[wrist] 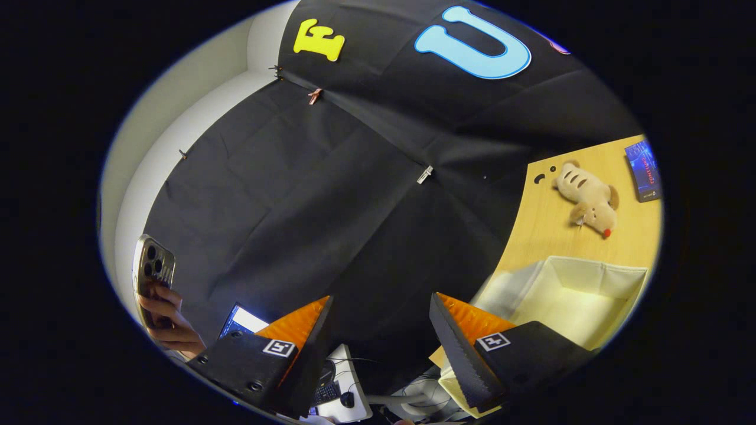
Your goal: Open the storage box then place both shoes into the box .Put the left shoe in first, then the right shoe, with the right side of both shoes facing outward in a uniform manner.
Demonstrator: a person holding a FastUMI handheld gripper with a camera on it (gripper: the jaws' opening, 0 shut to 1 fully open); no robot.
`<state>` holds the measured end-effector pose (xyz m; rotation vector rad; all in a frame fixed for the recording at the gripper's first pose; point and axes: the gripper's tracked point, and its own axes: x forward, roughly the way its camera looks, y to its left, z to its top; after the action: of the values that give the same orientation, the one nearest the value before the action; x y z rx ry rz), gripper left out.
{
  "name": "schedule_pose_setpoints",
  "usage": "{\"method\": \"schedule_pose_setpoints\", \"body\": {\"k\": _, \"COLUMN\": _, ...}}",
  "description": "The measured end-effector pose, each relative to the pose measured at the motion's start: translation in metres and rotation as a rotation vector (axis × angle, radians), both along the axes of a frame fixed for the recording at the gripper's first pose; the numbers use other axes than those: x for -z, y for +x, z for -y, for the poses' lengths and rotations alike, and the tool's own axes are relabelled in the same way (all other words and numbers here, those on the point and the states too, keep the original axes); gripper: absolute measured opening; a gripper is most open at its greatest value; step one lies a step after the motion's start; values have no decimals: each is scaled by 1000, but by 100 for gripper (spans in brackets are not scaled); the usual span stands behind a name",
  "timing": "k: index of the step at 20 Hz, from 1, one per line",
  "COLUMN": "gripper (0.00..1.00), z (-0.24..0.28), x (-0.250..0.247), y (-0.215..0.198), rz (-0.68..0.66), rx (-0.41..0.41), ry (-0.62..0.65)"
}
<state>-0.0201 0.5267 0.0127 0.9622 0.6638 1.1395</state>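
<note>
My gripper (pixel 381 324) is open, its two fingers spread wide with nothing between them, and it is tilted so that it points at the booth's black cloth wall. The storage box (pixel 582 295), a pale cream fabric box, stands open on the wooden table (pixel 549 236), just beyond and to the right of my right finger (pixel 466 342). Its inside looks empty as far as I see.
A plush toy animal (pixel 590 198) lies on the table beyond the box, with a dark blue booklet (pixel 645 171) farther right. A person's hand holds a phone (pixel 152 277) left of my left finger. A lit screen (pixel 242 321) and a keyboard (pixel 326 392) lie below.
</note>
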Motion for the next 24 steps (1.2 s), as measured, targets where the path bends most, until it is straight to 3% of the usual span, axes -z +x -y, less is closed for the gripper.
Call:
{"method": "schedule_pose_setpoints", "body": {"k": 6, "gripper": 96, "z": 31, "x": 19, "y": 10, "rz": 79, "rx": 66, "ry": -107}}
{"method": "schedule_pose_setpoints", "body": {"k": 12, "gripper": 96, "z": 96, "x": 51, "y": 21, "rz": 139, "rx": 164, "ry": -246}}
{"method": "schedule_pose_setpoints", "body": {"k": 24, "gripper": 97, "z": 265, "x": 123, "y": 27, "rz": 46, "rx": 391, "ry": -465}}
